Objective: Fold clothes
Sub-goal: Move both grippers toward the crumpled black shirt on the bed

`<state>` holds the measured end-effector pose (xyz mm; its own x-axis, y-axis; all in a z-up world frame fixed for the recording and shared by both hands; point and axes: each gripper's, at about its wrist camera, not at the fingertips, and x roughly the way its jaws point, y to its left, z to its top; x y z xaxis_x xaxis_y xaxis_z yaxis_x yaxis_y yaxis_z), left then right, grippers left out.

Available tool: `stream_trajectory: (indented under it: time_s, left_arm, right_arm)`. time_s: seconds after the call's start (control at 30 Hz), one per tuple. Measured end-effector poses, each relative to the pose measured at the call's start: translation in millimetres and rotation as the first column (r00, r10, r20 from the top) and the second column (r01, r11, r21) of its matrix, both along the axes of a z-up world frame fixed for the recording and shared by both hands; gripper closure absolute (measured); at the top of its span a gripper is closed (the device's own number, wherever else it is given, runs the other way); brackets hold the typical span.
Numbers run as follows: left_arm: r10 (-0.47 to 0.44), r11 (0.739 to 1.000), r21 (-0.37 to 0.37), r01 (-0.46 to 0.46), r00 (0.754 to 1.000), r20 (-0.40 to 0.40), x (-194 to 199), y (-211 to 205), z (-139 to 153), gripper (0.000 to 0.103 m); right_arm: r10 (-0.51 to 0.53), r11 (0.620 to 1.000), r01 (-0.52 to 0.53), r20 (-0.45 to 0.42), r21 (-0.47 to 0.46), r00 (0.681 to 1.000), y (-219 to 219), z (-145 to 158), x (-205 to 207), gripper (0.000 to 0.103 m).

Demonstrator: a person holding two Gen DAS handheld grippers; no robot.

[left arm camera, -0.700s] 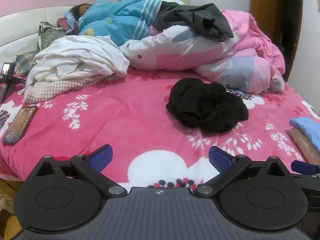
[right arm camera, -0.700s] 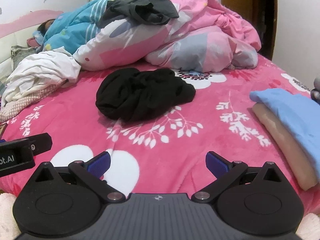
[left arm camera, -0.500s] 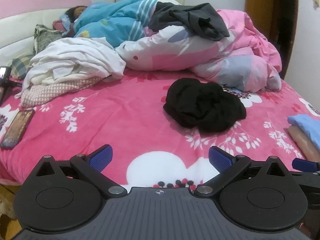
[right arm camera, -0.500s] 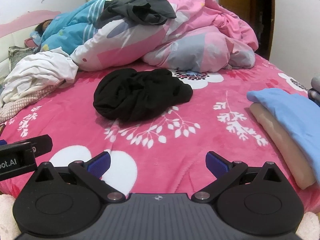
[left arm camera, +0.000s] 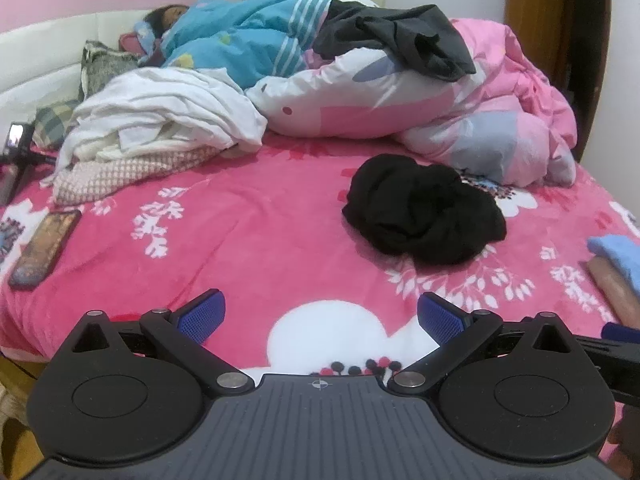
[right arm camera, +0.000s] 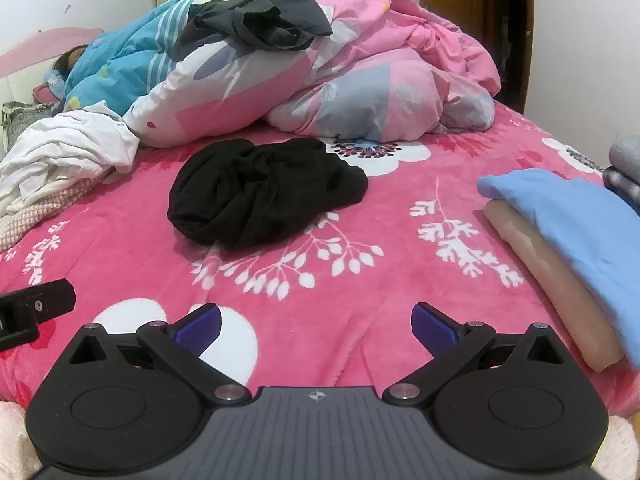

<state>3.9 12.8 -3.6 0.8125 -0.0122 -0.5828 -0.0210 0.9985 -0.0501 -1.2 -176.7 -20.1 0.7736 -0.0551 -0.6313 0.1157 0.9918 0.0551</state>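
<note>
A crumpled black garment (left arm camera: 424, 208) (right arm camera: 264, 192) lies in a heap on the pink flowered bedspread (left arm camera: 248, 232) (right arm camera: 360, 264). My left gripper (left arm camera: 320, 316) hovers over the bed's near edge, open, nothing between its blue pads; the black heap is ahead and to its right. My right gripper (right arm camera: 316, 326) is open too and empty, with the heap ahead and slightly left. At the right edge lies a folded stack, light blue cloth (right arm camera: 568, 216) (left arm camera: 616, 256) over a beige piece (right arm camera: 560, 292).
A person (left arm camera: 168, 20) sleeps under a blue quilt at the back left, beside a bunched pink duvet (left arm camera: 480, 128) with a dark grey garment (left arm camera: 396, 36) (right arm camera: 260, 20) on top. White and checked clothes (left arm camera: 160, 120) pile at the left. A phone (left arm camera: 44, 248) lies near the left edge.
Both grippers have turned a little: the black heap has shifted slightly in each view. Both stay open and empty, and nothing on the bed has moved.
</note>
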Motion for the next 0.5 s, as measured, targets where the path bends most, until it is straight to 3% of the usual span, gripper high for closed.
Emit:
stream_trajectory:
  time_s: [0.3, 0.5]
  left_arm:
    - [0.013, 0.998, 0.054, -0.014, 1.000, 0.018, 0.8, -5.3, -0.3, 0.000]
    - [0.016, 0.999, 0.050, -0.016, 1.000, 0.011, 1.1, -3.9, -1.7, 0.000]
  right_arm:
    - [0.003, 1.000, -0.003, 0.001, 0.001, 1.000, 1.3, 2.4, 0.5, 0.000]
    - [0.008, 1.000, -0.008, -0.004, -0.001, 1.000, 3.2, 3.1, 1.7, 0.000]
